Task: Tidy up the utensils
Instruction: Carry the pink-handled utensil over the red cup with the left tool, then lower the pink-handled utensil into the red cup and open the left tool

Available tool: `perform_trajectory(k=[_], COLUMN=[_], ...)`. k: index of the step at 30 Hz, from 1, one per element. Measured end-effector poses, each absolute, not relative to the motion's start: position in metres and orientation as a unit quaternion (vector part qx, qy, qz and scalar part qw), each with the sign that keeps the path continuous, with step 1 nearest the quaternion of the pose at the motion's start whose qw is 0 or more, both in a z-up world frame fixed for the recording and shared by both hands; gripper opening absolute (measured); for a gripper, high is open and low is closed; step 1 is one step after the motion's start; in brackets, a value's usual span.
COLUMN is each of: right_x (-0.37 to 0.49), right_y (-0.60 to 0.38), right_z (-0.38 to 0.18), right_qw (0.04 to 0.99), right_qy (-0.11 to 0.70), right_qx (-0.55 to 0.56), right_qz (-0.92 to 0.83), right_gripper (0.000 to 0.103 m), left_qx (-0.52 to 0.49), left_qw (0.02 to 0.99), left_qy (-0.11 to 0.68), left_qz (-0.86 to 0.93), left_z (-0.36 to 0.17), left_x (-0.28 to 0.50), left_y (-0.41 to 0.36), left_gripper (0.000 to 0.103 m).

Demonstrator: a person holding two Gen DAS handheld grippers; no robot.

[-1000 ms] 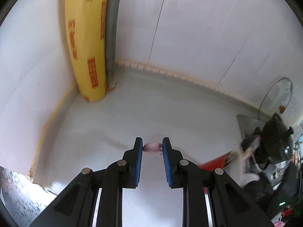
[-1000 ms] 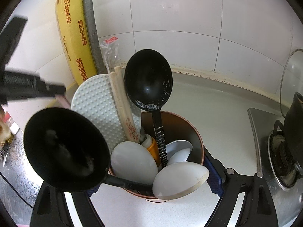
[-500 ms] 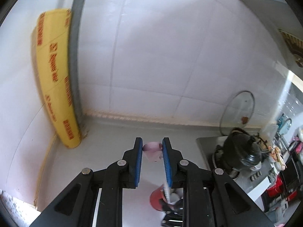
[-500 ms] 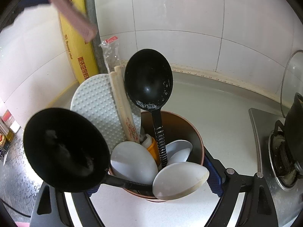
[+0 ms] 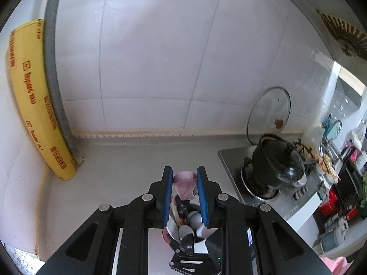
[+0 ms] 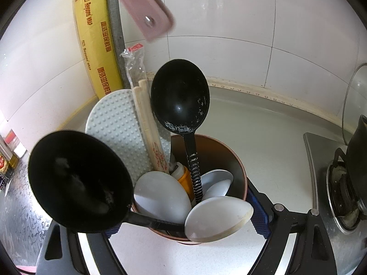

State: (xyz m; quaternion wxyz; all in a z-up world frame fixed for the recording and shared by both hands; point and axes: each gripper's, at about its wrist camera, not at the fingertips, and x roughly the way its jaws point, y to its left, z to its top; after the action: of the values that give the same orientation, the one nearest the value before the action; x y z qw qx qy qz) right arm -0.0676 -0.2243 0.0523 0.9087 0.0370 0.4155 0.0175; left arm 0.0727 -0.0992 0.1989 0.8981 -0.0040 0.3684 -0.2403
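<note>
Now, left gripper [image 5: 184, 184] clamped on pink utensil [image 6: 146, 13], handle hanging tilted above holder [image 6: 238, 160], itself steadied low between right gripper's [image 6: 183, 226] wide blue pads; lower, handle first.

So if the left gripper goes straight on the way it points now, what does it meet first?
Probably the bare counter before the tiled wall. The left gripper, holding the pink utensil, points beyond the utensil holder; depth is unclear.
</note>
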Motion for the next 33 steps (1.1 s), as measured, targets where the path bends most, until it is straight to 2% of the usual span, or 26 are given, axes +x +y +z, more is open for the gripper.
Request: perform_trajectory(k=[33], right_x=[-0.069], right_y=[-0.225], right_z=[0.052], right_qw=[0.908], right_qy=[0.416], right_qx=[0.034], right_qz=[0.015], right_gripper=[0.09], left_qx=[0.017], left_qw=[0.841], left_qy=[0.474], left_qz=[-0.259], left_z=[0.149], left_x=[0.077], left_y=[-0.125], left_gripper=[0.023])
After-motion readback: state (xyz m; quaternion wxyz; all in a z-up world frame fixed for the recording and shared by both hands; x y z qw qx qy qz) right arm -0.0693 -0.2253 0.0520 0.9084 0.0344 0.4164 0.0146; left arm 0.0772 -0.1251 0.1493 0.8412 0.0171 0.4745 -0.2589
